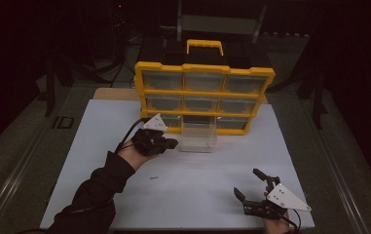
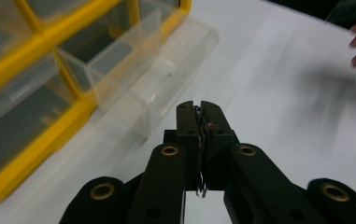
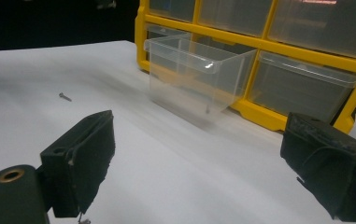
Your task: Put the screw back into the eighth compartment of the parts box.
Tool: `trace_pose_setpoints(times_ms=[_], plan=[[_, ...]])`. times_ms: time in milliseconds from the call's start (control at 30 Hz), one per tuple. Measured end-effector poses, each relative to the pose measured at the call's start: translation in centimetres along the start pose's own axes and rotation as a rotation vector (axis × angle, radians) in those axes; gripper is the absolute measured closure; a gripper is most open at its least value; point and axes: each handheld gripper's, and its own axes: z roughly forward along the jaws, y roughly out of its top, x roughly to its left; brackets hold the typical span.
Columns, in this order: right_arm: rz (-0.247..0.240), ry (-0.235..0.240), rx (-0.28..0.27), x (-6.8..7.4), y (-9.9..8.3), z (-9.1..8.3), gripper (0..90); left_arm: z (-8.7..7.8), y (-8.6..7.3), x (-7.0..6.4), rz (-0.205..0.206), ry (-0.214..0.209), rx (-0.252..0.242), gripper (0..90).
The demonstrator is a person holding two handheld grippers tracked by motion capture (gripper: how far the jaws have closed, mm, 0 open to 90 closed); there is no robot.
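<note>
Near the pulled-out clear drawer (image 1: pixel 198 138), the left gripper (image 1: pixel 169 143) hovers just above the white table sheet (image 1: pixel 197 180), its jaws pressed together; in the left gripper view a thin dark object, too small to identify, appears pinched between the left gripper's pads (image 2: pixel 199 126). The drawer stands on the sheet in front of the bottom row of the yellow organizer (image 1: pixel 204 95), just beside the left gripper's tips and slightly to their right in the high view; in the left gripper view the drawer (image 2: pixel 119 56) lies ahead and to the left of the jaws. The right gripper (image 1: pixel 251 184) is held low at the near right edge of the sheet, well apart from the drawer, with its jaws spread wide and nothing between them; its own view shows the drawer (image 3: pixel 199 77) far ahead between the two pads. A small screw (image 1: pixel 154 178) lies alone on the sheet between the two grippers, and it also appears in the right gripper view (image 3: pixel 65 97), ahead of the left-hand pad.
</note>
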Motion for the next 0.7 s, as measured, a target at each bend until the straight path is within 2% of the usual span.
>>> trace_pose_setpoints(times_ms=[133,367,700], plan=[[0.003,0.001,0.006,0.0,0.0,0.0,10.2,-0.1,1.0,-0.1,0.005,0.008,-0.007,86.6],[0.007,0.005,0.001,0.0,-0.1,0.0,10.2,-0.4,3.8,-0.3,0.024,0.026,-0.032,86.6],[0.004,-0.006,0.003,-0.1,-0.1,-0.1,10.2,0.6,5.7,-0.6,0.005,0.043,-0.051,86.6]])
